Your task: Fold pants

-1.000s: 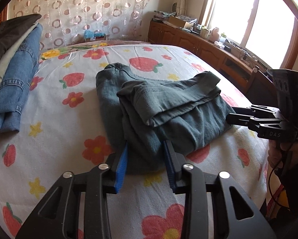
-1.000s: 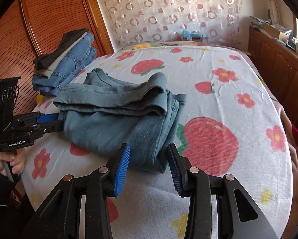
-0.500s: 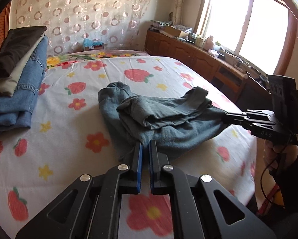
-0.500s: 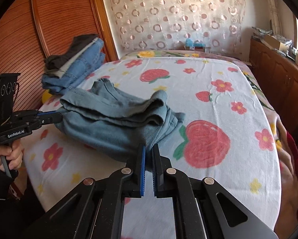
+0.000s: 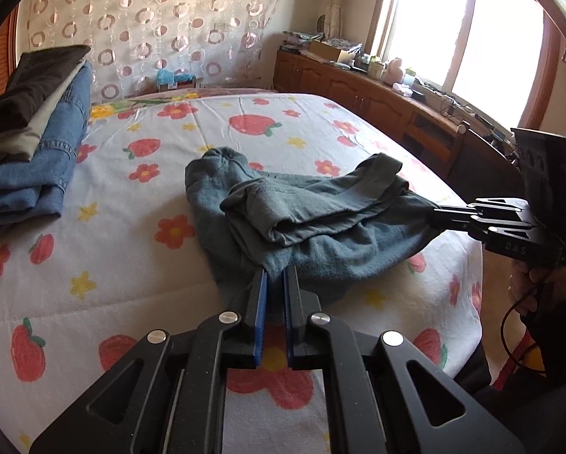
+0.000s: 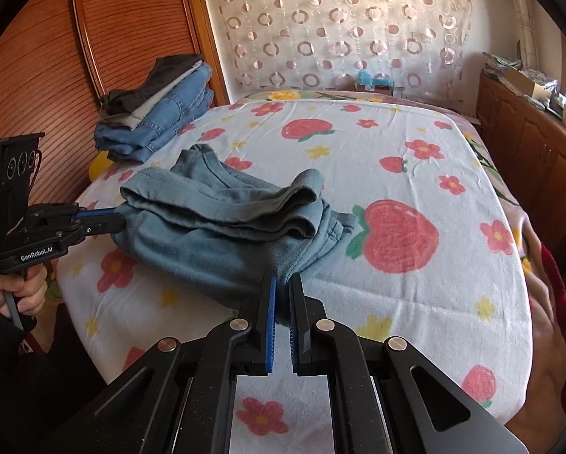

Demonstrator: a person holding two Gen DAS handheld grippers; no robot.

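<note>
1. The grey-green pants point(image 5: 305, 223) lie roughly folded near the front edge of the bed point(image 5: 139, 302), with their near edge raised off the sheet. The left gripper point(image 5: 274, 276) has its fingers drawn narrow on the fabric at the near left corner. The right gripper point(image 6: 283, 283) is clamped the same way on the near right corner. Both have just finished closing, with cloth between the pads.

2. Risk: each grip looks to catch only a small pinch of thick, layered cloth. If only the outer layer is caught, lifting could peel it away and let the inner layers sag or slide out.

3. Risk: the loose upper fold rests unpinned on top; a quick or uneven pull could tip it off and undo the fold.

4. Risk: the bundle sits close to the bed's front edge, so a dropped corner may slump over it.

5. The left wrist view alone shows the window point(image 5: 472, 30) at 1 o'clock and the right gripper's fingers biting the far-right corner at 3 o'clock.

6. The right wrist view alone shows the wooden wardrobe door point(image 6: 56, 56) at 10 o'clock and the bare bed surface to the right of the pants. Both views show the stacked jeans point(image 6: 162, 121).
</note>
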